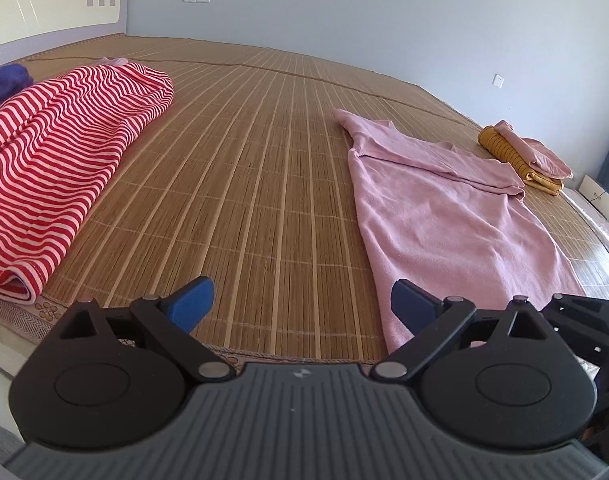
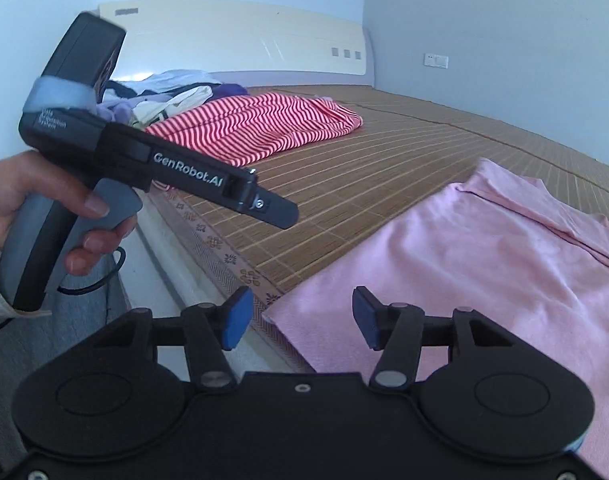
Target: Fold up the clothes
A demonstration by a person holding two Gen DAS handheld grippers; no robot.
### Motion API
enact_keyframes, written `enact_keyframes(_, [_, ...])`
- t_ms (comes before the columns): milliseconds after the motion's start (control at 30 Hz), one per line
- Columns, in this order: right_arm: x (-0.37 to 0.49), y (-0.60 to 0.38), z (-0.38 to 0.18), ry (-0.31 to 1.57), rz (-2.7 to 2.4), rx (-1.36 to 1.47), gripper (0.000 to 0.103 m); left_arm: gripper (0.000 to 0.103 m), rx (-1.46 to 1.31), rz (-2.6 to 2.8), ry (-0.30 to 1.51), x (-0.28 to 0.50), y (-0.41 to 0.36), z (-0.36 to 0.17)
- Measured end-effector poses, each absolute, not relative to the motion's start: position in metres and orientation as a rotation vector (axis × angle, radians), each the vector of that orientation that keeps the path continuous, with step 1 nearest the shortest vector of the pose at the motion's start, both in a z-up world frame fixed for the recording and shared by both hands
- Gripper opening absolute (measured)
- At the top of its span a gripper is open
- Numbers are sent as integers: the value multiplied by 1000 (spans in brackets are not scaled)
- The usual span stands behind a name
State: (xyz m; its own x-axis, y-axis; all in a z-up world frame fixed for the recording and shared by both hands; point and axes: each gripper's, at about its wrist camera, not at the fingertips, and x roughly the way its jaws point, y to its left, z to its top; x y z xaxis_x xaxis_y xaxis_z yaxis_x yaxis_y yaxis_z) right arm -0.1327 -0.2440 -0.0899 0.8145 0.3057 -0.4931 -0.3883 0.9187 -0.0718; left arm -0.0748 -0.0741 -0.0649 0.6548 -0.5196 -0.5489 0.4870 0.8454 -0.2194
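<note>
Our right gripper [image 2: 296, 316], fingers apart, hung at the pink garment's [image 2: 484, 264] near corner; left gripper [image 1: 302, 304] likewise apart, farther off.

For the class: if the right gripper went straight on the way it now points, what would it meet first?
Most likely the near corner of the flat pink cotton garment on the woven bamboo mat; the open right gripper points at that hem, though depth is unclear.

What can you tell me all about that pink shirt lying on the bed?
The pink shirt is soft-looking, plain fabric, spread mostly flat on the woven bamboo mat. One side and sleeve are already folded inward, leaving a long crease. Its bottom hem reaches the mat's near edge. Neither open gripper touches it: the right gripper hovers at its near corner.
</note>
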Motion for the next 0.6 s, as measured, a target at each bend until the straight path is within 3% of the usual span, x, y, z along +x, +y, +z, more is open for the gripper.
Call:
enact_keyframes(200, [-119, -239, -101, 551, 340, -252, 55, 98, -107, -622, 660, -71, -69, -76])
enact_keyframes(233, [-119, -244, -101, 558, 339, -237, 41, 98, -123, -629, 662, -69, -68, -77])
enact_keyframes(267, [-118, -250, -99, 574, 334, -205, 17, 98, -140, -640, 666, -67, -67, -78])
enact_keyframes(300, [-118, -258, -96, 577, 324, -170, 8, 98, -156, -651, 669, -66, -66, -79])
enact_keyframes(600, [-126, -331, -80, 463, 376, 347, 8, 98, -251, -700, 655, -63, -62, -75])
